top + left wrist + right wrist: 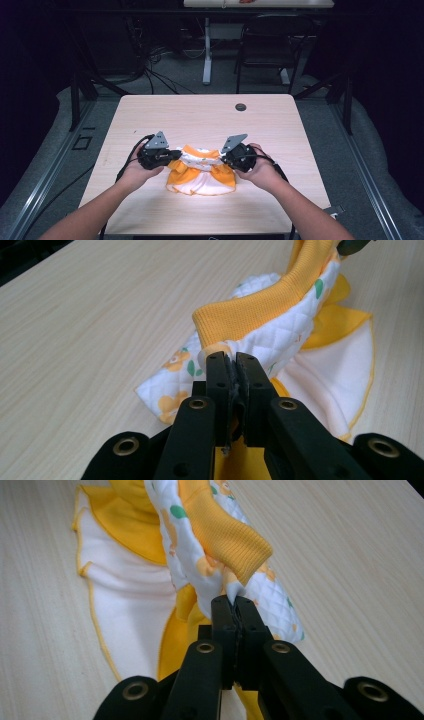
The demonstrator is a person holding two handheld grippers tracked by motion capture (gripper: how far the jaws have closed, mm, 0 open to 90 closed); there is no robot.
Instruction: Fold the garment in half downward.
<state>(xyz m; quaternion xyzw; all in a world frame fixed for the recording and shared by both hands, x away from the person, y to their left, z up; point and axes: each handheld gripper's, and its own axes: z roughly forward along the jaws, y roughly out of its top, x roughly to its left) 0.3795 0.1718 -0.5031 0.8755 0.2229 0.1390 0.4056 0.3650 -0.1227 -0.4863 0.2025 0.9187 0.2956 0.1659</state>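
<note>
A small orange and white child's garment (pixel 201 172) with a flower print lies bunched on the wooden table (pixel 200 115), between my two grippers. My left gripper (pixel 172 155) is shut on its left edge; in the left gripper view the jaws (pixel 231 359) pinch white quilted cloth just below an orange ribbed band (pixel 260 302). My right gripper (pixel 225 157) is shut on the right edge; the right gripper view has the jaws (pixel 232 601) clamped on the quilted cloth (pixel 200 575) under an orange ribbed cuff (pixel 227 535). The garment's skirt (pixel 130 595) spreads flat on the table.
A round dark cable hole (pixel 241 107) sits near the table's far edge. Beyond the table stand a black chair (pixel 272 45) and a white table leg (pixel 207 50), with cables on the floor. Bare wood surrounds the garment.
</note>
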